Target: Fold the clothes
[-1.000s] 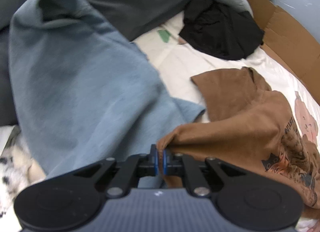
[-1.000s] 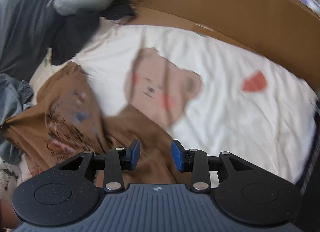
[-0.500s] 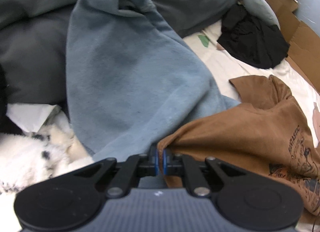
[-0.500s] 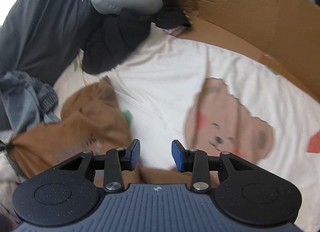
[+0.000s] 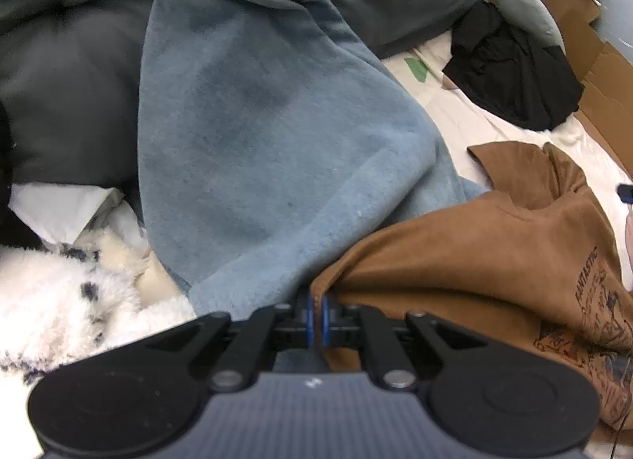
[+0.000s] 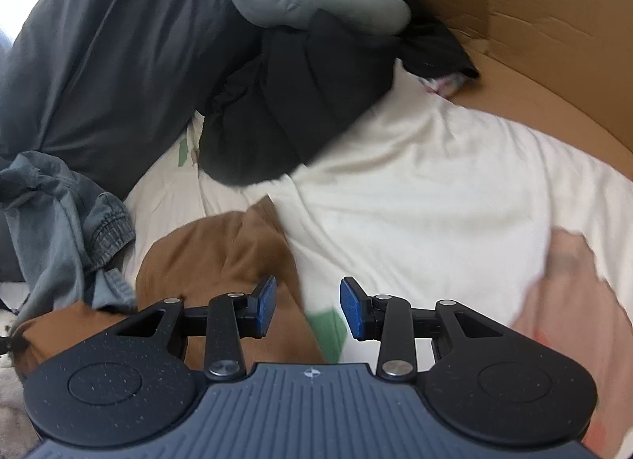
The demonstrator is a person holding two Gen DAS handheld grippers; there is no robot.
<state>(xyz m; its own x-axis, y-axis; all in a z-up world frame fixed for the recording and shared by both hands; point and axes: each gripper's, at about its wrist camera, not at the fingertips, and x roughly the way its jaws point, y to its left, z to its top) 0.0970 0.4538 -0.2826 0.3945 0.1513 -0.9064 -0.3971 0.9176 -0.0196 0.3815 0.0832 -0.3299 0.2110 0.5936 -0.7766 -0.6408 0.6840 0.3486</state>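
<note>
The brown T-shirt (image 5: pixel 486 261) lies crumpled on the cream bedsheet (image 6: pixel 415 190), its dark printed graphic and lettering facing up near the right edge of the left wrist view. The left gripper (image 5: pixel 315 318) is clenched on a bunched edge of this shirt, the fabric pinched between its blue pads and fanning out from them toward the sheet. Just beside the shirt, on the side of the pinched edge, a blue-grey sweatshirt (image 5: pixel 253 134) is draped in a tall fold, its hem touching and partly overlapping the shirt. Behind the sweatshirt, farther from the shirt, sits a dark grey duvet (image 5: pixel 71 75), and at its foot a white fluffy fabric with black spots (image 5: pixel 59 300). Beyond the shirt's far sleeve a black garment (image 5: pixel 510 75) lies heaped on the sheet, with a grey padded roll (image 6: pixel 312 4) resting on top of it and a wall of brown cardboard (image 6: pixel 534 35) behind. The right gripper (image 6: pixel 306 310) hovers above the far edge of the shirt with its jaws apart and nothing between the pads; brown cloth and a green patch of the sheet's print (image 6: pixel 328 330) show through the gap. A pink printed figure (image 6: pixel 573 300) on the sheet lies well apart from the shirt.
</note>
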